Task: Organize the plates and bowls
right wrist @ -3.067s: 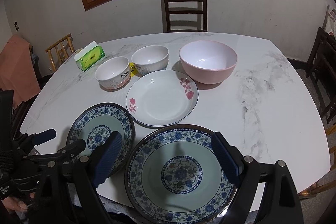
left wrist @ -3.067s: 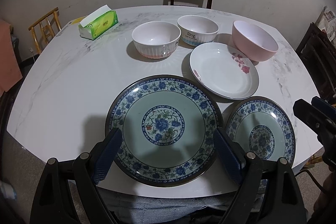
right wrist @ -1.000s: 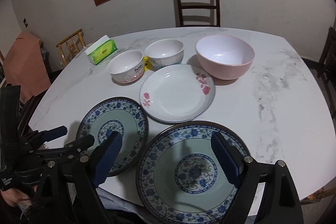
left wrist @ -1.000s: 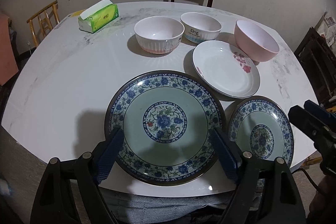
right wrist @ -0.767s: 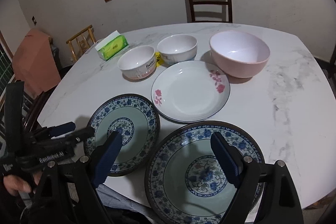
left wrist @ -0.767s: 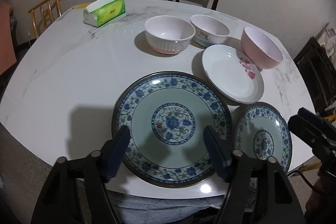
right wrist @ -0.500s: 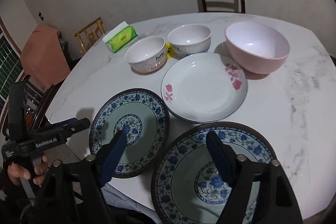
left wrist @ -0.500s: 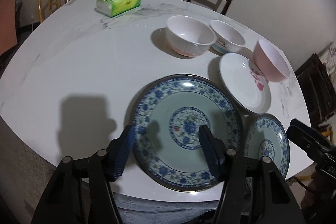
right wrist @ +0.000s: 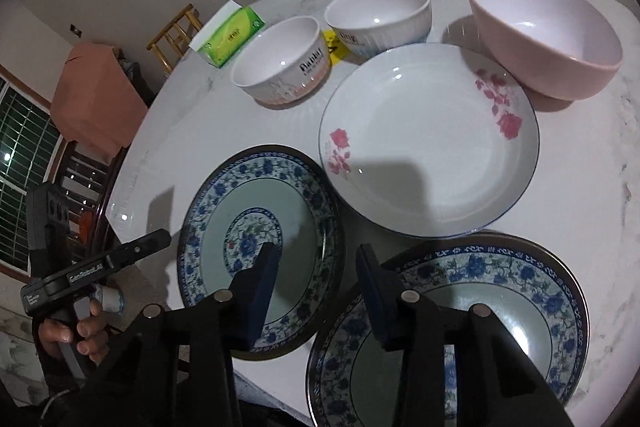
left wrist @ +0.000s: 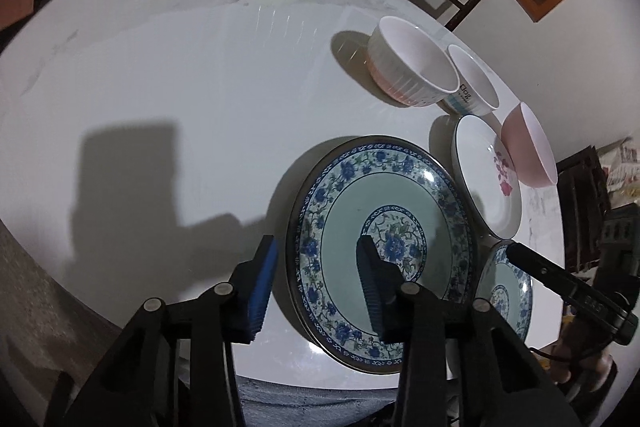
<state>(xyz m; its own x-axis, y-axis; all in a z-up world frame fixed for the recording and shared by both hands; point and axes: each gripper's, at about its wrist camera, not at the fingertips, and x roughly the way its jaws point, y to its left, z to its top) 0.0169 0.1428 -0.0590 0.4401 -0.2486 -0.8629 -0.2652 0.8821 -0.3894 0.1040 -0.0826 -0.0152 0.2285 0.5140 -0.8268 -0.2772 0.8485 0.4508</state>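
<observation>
Both grippers hung low over the two blue-patterned plates at the near edge of the white marble worktop [left wrist: 160,87], fingers partly closed and empty.

From left to right in the right wrist view: a hand [right wrist: 76,333] held the left gripper [left wrist: 316,279], whose fingers had just been closing and straddled the left rim of the larger blue floral plate [left wrist: 400,195], one finger outside it, the other over its centre, not yet pressing. Next lay the smaller blue floral plate [right wrist: 280,195], with the right gripper [right wrist: 316,283] over the gap between the two, its fingers also just narrowed, gripping nothing. Behind stood a green tissue pack [right wrist: 234,35], a rabbit-printed bowl [right wrist: 280,67], a ribbed white bowl [right wrist: 380,11], a white plate with pink roses [right wrist: 432,131] and a pink bowl [right wrist: 548,39] beside it.
</observation>
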